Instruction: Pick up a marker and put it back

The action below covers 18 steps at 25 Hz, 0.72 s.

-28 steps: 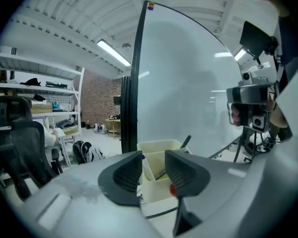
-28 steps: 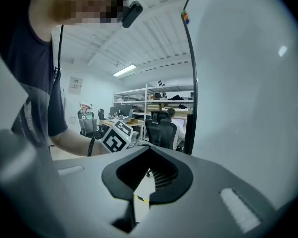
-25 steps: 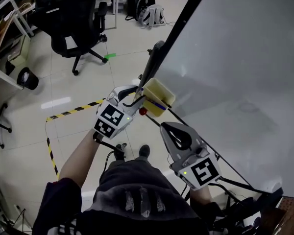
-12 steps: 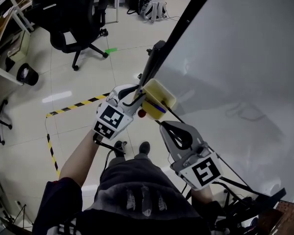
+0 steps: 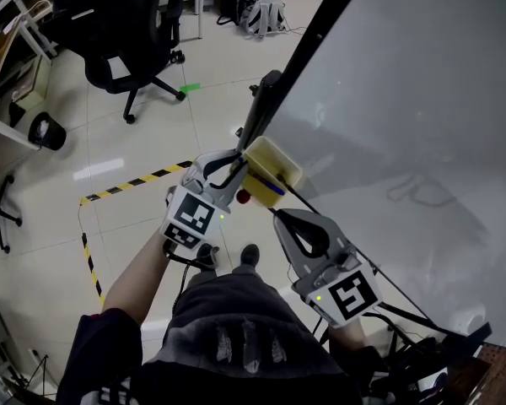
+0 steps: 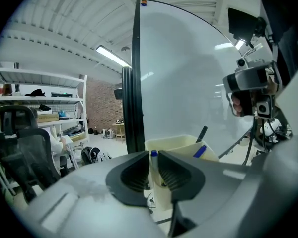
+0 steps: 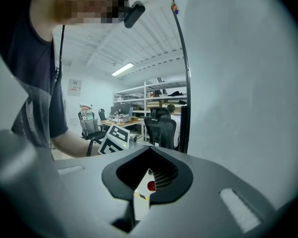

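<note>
A pale yellow holder point(image 5: 272, 164) point(image 6: 181, 144) hangs at the whiteboard's lower left corner with several markers in it. My left gripper point(image 5: 237, 170) point(image 6: 154, 163) reaches into its near end. The jaws have just been closing, and they now press on an upright white marker with a blue cap point(image 6: 153, 156). A black marker point(image 6: 202, 133) and a blue one point(image 6: 199, 151) lean further along in the holder. My right gripper point(image 5: 280, 218) point(image 7: 149, 149) hangs below the holder, shut and with nothing in it. A red knob point(image 5: 245, 197) point(image 7: 151, 186) sits under the holder.
The whiteboard point(image 5: 413, 116) fills the right side, with its black frame post point(image 5: 308, 45) point(image 6: 130, 83) beside the holder. On the floor are yellow-black tape point(image 5: 126, 188), a black office chair point(image 5: 122, 32) and bags point(image 5: 253, 11). A person sits at desks behind point(image 6: 57, 144).
The left gripper's jaws have narrowed from wide open to close around the marker in the holder, and its cube has tilted slightly. The right gripper has stayed put.
</note>
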Motion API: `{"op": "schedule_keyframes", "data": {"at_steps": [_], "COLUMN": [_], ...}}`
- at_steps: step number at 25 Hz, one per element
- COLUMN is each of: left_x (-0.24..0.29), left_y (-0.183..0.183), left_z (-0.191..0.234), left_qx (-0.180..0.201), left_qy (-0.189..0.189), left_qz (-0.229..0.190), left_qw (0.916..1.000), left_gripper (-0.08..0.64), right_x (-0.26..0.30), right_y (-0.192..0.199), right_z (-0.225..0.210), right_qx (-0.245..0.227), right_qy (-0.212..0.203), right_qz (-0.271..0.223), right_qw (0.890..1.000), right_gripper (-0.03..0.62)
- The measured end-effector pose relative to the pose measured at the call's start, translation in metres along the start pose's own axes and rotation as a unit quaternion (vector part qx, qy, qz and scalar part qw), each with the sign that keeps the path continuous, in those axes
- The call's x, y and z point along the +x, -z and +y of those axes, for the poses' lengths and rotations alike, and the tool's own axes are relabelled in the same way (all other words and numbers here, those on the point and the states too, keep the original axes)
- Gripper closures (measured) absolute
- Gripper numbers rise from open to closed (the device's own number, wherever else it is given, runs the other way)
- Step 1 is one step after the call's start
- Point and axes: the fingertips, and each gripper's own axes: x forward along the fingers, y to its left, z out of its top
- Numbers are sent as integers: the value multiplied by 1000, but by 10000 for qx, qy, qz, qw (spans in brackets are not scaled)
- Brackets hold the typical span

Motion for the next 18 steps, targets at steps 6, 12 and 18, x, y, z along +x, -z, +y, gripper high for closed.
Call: {"op": "schedule_keyframes", "data": {"at_steps": [6, 12, 18], "left_x": [-5, -9, -24], "left_y": [-7, -12, -35], "left_z": [-4, -1, 2], "left_qx": [-11, -263, -411], "left_qy": [31, 115, 315], "left_qz": [-211, -289, -491], "left_qw": [9998, 9992, 9974], "left_gripper": [518, 522, 523], "right_x": [0, 1, 4], "right_y": [1, 0, -9], "right_z": [-3, -3, 4], "right_qx": [37, 45, -89], "right_qy": [4, 3, 9], "right_qz": [-50, -53, -118], "right_qw": [10000, 10000, 9999], "right_gripper": [591, 591, 591]}}
